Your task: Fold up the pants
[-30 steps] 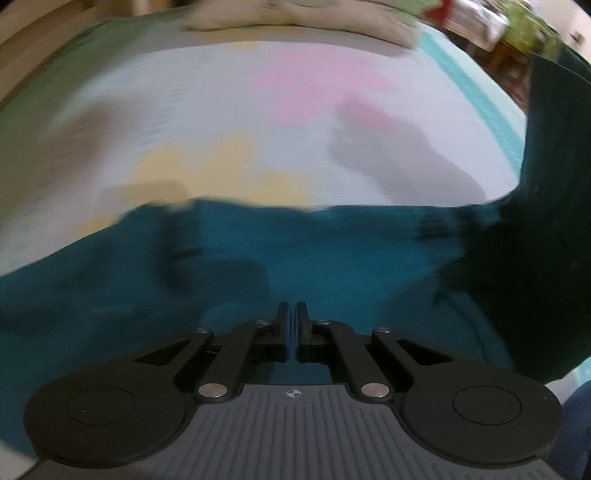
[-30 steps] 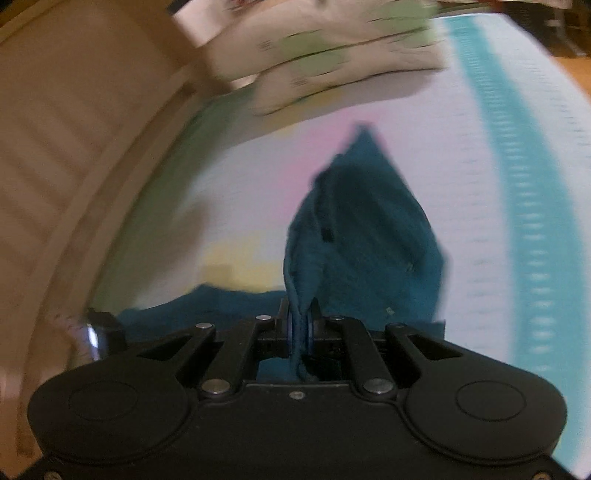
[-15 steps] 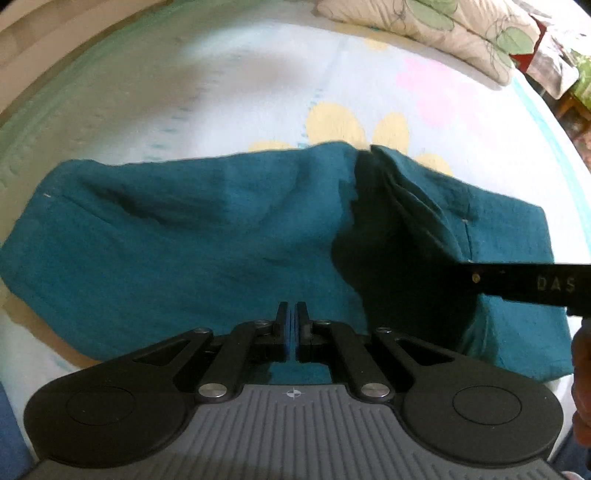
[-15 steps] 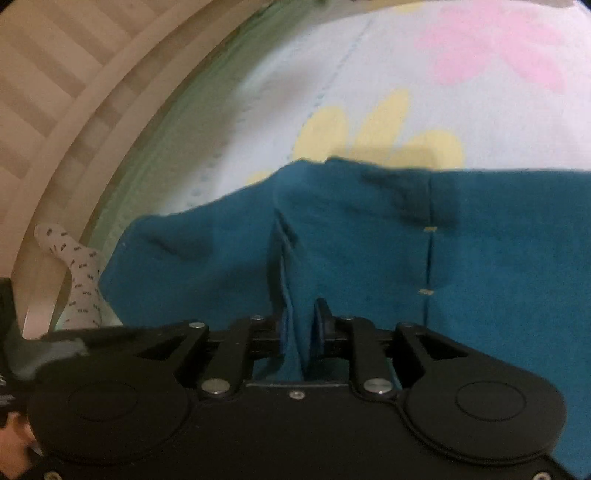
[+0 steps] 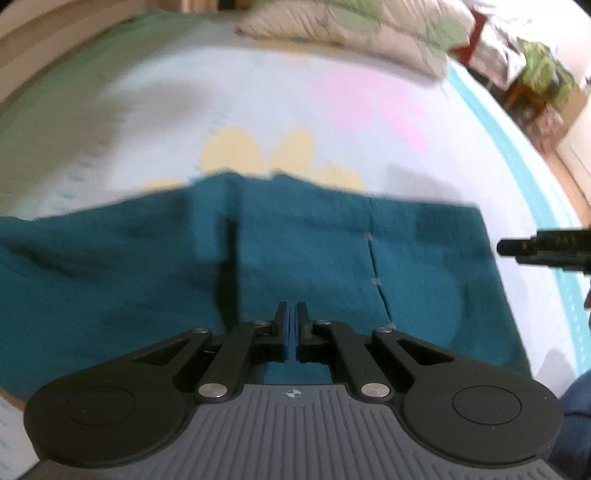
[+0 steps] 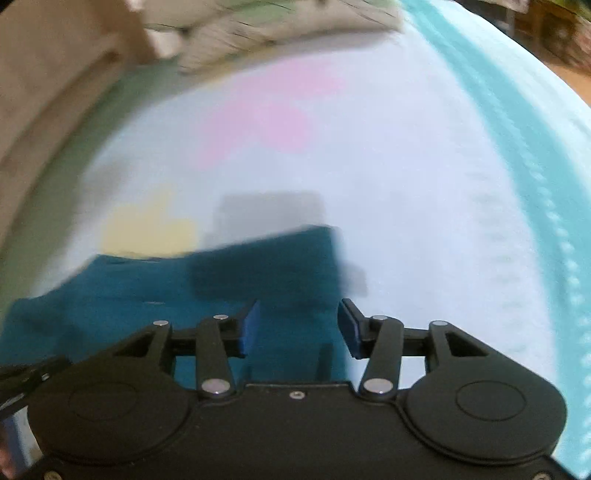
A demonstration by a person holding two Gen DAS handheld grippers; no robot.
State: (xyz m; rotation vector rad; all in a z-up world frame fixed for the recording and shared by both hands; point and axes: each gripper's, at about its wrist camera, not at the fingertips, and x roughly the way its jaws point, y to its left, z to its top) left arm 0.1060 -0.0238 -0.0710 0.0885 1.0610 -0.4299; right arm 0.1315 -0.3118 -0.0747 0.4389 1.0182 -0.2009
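The teal pants (image 5: 295, 266) lie spread flat on the bed (image 5: 147, 110), on the flower sheet, w/ a fold line down the middle and a seam w/ small tags to the right of it. A pillow (image 5: 351, 26) sits at the far end of the bed.

What could go wrong, I think:
- The top layer was just let go, so it may slide back or bunch up, esp. near the dark crease by the middle. Soft cloth does not stay put.
- If the next grab takes only 1 layer and not both, the fold will come out crooked.
- The edges at the far side look wavy, so the halves may not line up.
- Both views are blurry, so a grab made right now could miss the edge.

Left claw (image 5: 291, 325): pads pressed together, nothing between them, hanging over the pants near the middle.

Right claw (image 6: 297, 325): jaws have just been opening, now wide apart. Cloth shows under the gap but the pads do not press on it, so it holds nothing. It sits over the right end of the pants, by the corner
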